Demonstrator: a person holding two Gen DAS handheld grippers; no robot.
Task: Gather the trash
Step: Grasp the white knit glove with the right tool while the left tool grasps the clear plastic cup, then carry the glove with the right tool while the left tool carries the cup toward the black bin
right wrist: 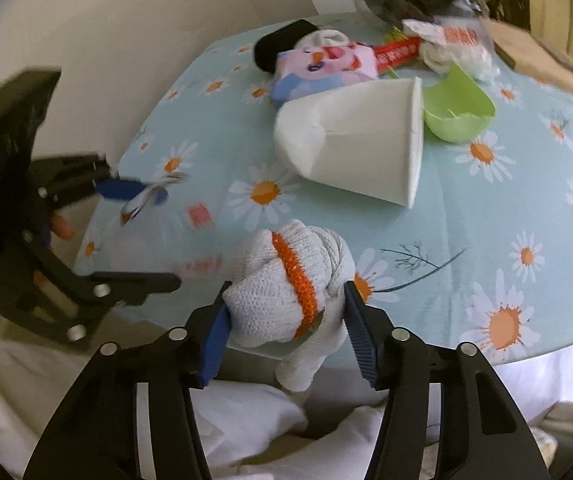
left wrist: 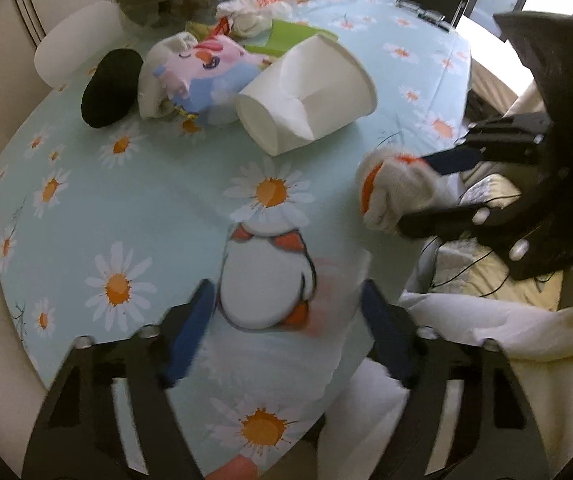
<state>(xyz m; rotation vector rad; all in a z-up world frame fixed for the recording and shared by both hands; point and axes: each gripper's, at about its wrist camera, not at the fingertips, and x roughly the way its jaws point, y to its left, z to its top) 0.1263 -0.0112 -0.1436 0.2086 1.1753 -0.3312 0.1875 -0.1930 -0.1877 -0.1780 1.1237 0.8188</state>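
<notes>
My right gripper point(right wrist: 288, 336) is shut on a balled white knitted glove point(right wrist: 282, 280) with an orange cuff, at the near edge of the table; both blue pads press its sides. The left wrist view shows that glove point(left wrist: 394, 192) in the right gripper point(left wrist: 426, 192) at the right. My left gripper point(left wrist: 286, 320) points down at a flat white wrapper point(left wrist: 264, 280) with orange and blue print, lying on the cloth between its pads, which stand apart from it. In the right wrist view the left gripper point(right wrist: 142, 236) is at the left.
A white paper cup point(left wrist: 306, 96) lies on its side mid-table on the daisy tablecloth point(left wrist: 146, 208). Behind it lie a pink and blue packet point(left wrist: 206, 76), a black bundle point(left wrist: 110, 88), a green bowl shell point(right wrist: 458, 112) and a white plastic bag point(left wrist: 258, 4). White fabric point(right wrist: 246, 412) lies below the table edge.
</notes>
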